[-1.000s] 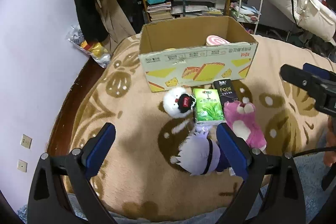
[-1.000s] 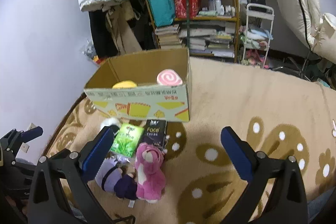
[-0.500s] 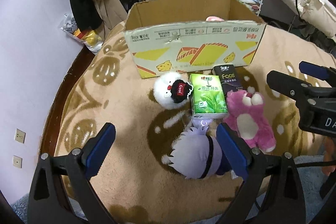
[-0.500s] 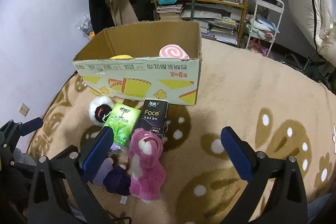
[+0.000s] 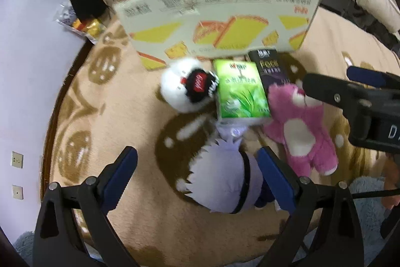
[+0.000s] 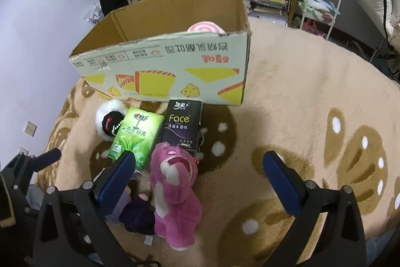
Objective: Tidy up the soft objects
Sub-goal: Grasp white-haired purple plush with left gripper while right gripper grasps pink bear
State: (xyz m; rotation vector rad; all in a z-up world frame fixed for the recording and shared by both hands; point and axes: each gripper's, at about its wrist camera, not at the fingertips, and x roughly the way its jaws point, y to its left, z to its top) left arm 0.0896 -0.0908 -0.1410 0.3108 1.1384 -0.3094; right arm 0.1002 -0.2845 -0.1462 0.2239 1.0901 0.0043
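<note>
Since the earlier frames both grippers have come in lower and closer to the toys, so the cardboard box (image 5: 217,16) now fills the top of the left wrist view and hides what it holds.

The left gripper (image 5: 197,179) has its jaws spread wide and grips nothing; the lavender-haired plush doll (image 5: 225,182) lies on the carpet (image 5: 125,116) between them, against the right-hand blue pad. The right gripper (image 6: 200,179) is likewise wide open and empty, with the pink plush bear (image 6: 175,197) lying between its jaws, nearer the left pad.

Three plush toys lie outside the box: the doll, the bear, and one white fluffy ball toy (image 5: 185,89) with a black cap at 11 o'clock from the doll. Two tissue packs lie side by side just in front of the box wall: one green tissue pack (image 6: 136,137) and one black tissue pack (image 6: 182,126), the bear's head touching both. One pink swirl cushion (image 6: 206,28) shows inside the box, at 12 o'clock in the right wrist view.
</note>
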